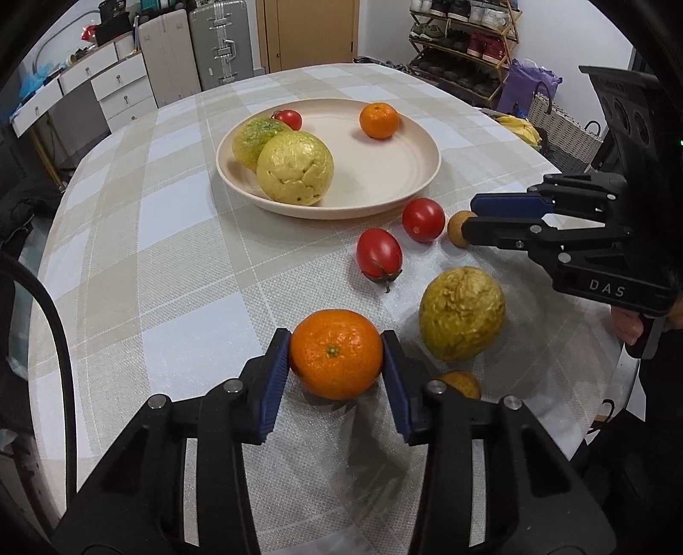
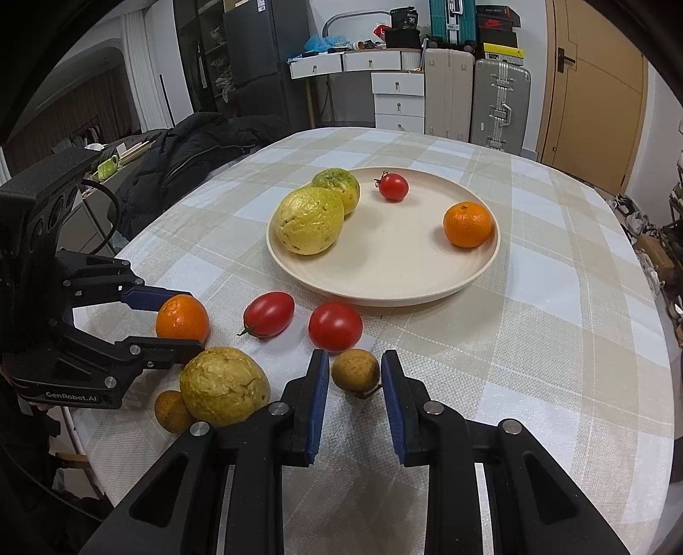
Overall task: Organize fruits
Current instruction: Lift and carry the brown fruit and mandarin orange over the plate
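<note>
My left gripper (image 1: 336, 338) is shut on a tangerine (image 1: 336, 354) that rests on the checked tablecloth; both blue pads press its sides. In the right wrist view the left gripper (image 2: 190, 320) holds the same tangerine (image 2: 181, 318). My right gripper (image 2: 355, 358) is shut on a small brown longan (image 2: 355, 370), also on the cloth. A cream plate (image 2: 384, 264) farther back holds two yellow-green wrinkled fruits (image 2: 309, 222), a small tomato (image 2: 393, 187) and another tangerine (image 2: 467, 225). Loose on the cloth lie two tomatoes (image 2: 335, 326), a wrinkled yellow-green fruit (image 2: 224, 386) and another longan (image 2: 170, 412).
The oval table's edge (image 1: 614, 375) runs close behind the right gripper (image 1: 471, 214). A dark coat (image 2: 192, 153) lies past the table's far left side. Suitcases, drawers and a shoe rack (image 1: 465, 38) stand around the room.
</note>
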